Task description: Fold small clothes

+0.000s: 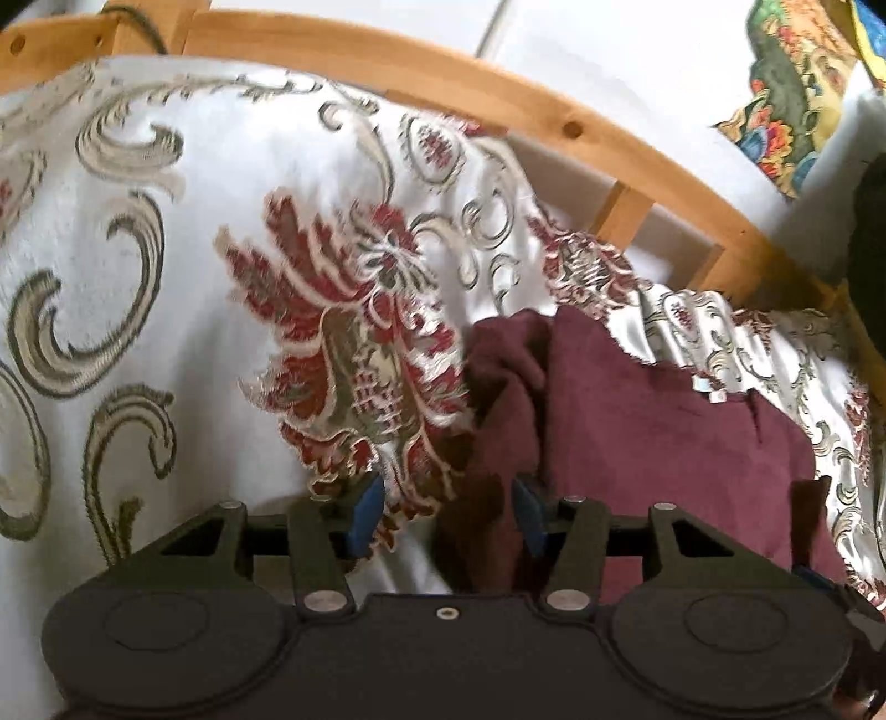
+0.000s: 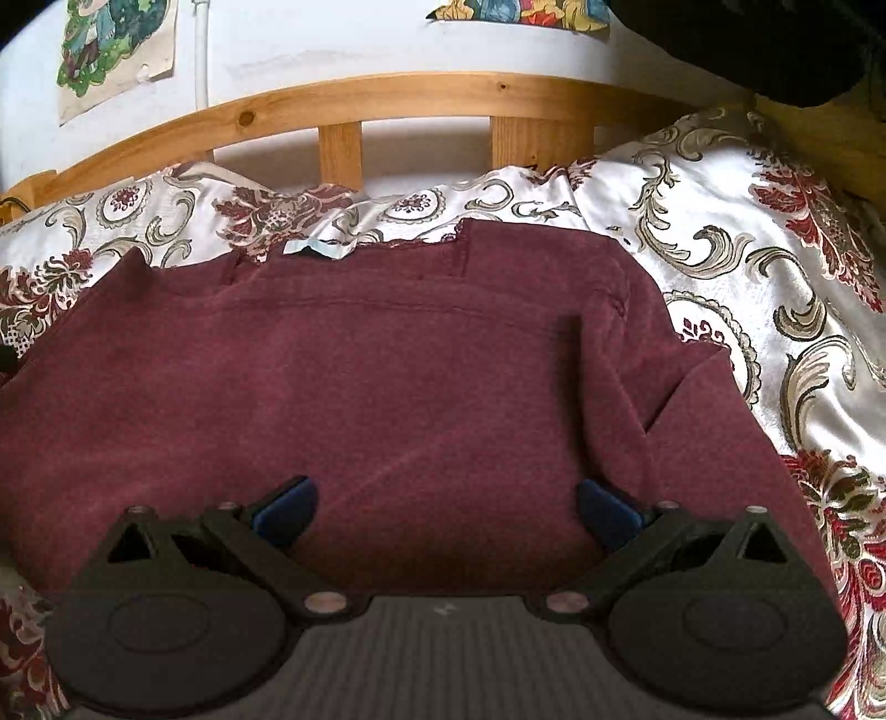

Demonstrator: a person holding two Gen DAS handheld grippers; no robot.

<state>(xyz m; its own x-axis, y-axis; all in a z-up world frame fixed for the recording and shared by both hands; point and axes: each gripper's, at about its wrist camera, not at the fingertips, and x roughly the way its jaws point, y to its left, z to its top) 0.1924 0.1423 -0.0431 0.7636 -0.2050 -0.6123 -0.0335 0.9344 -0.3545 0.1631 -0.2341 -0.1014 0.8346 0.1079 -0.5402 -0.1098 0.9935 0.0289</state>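
A maroon garment (image 2: 387, 376) lies spread on a floral bedspread (image 2: 747, 288), its neck label toward the wooden headboard. My right gripper (image 2: 446, 512) is open wide, low over the garment's near part, blue pads (image 2: 288, 509) apart. In the left wrist view the garment's left edge (image 1: 637, 421) is bunched up in a fold. My left gripper (image 1: 446, 512) is open, straddling that edge, with one pad (image 1: 368, 515) over the bedspread (image 1: 166, 277) and the other at the maroon cloth.
A wooden bed rail (image 2: 387, 105) runs along the far side, with a white wall and colourful posters (image 2: 111, 50) behind. A dark object (image 2: 747, 44) sits at the upper right. Patterned bedspread surrounds the garment on both sides.
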